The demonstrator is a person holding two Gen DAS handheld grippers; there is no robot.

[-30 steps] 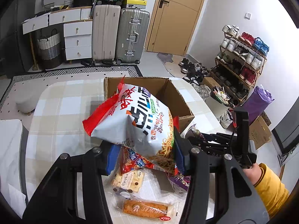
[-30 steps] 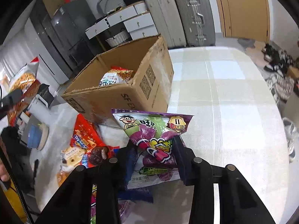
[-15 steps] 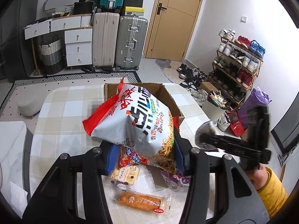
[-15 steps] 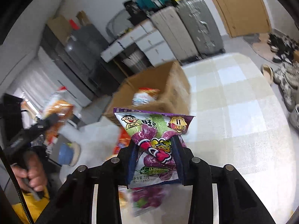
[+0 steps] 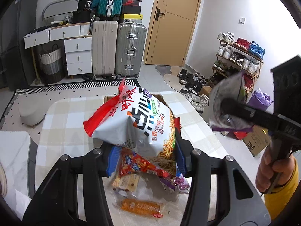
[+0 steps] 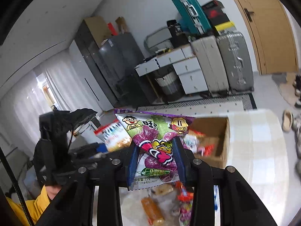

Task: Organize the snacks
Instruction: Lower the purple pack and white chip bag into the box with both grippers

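My left gripper (image 5: 144, 155) is shut on a large white and red noodle-snack bag (image 5: 131, 120), held high above the table; the bag hides most of the open cardboard box (image 5: 161, 98) behind it. My right gripper (image 6: 156, 160) is shut on a purple and green candy packet (image 6: 154, 137), raised above the table near the box (image 6: 214, 143), which holds a few snack packets. The right gripper shows blurred in the left wrist view (image 5: 233, 107). Loose snacks lie on the table below: an orange bar (image 5: 141, 206), a cookie packet (image 5: 126, 182) and a red packet (image 5: 137, 163).
The checked tablecloth (image 5: 64, 116) covers the table. Suitcases (image 5: 116, 47), white drawers (image 5: 77, 54), a door (image 5: 175, 22) and a shoe rack (image 5: 239, 54) stand beyond. A cardboard box (image 5: 255, 141) lies on the floor at right.
Both grippers have risen higher above the table with their packets. The right gripper has swung up and tilted, so its view now shows the room wall and the box lower down.
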